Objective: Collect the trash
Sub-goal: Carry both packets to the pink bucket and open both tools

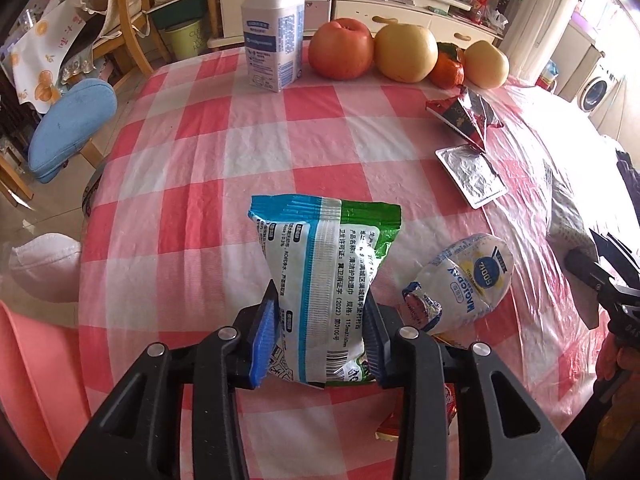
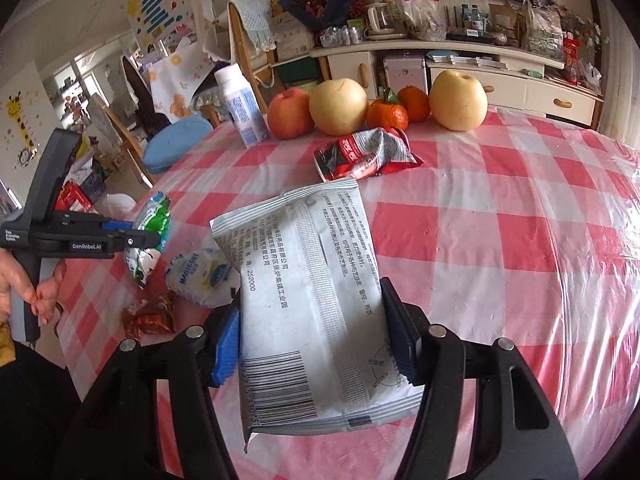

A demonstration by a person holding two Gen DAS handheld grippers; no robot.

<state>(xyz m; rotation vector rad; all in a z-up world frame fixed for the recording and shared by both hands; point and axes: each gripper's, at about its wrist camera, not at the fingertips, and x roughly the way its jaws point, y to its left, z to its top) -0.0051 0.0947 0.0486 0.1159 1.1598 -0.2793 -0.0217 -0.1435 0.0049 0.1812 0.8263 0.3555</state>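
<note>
My left gripper (image 1: 320, 300) is shut on a blue, green and white snack wrapper (image 1: 320, 264), which stands up between its blue pads above the checked tablecloth (image 1: 248, 148). In the right wrist view that gripper (image 2: 120, 236) shows at the left with a hand on its handle. My right gripper (image 2: 310, 304) is shut on a flat white packet (image 2: 312, 280) with a barcode, gripped at both side edges. On the cloth lie a crumpled white cup (image 1: 464, 280) (image 2: 204, 276), a red and black wrapper (image 1: 468, 114) (image 2: 360, 154), a silver foil packet (image 1: 472, 174) and a small red-gold wrapper (image 2: 150, 316).
At the table's far edge stand a white milk bottle (image 1: 274, 32), an apple (image 1: 342, 48), two pears (image 1: 406, 54) and tangerines (image 2: 386, 114). A chair with a blue cushion (image 1: 72, 128) stands to the left. A pink object (image 1: 28, 380) sits beside the near left edge.
</note>
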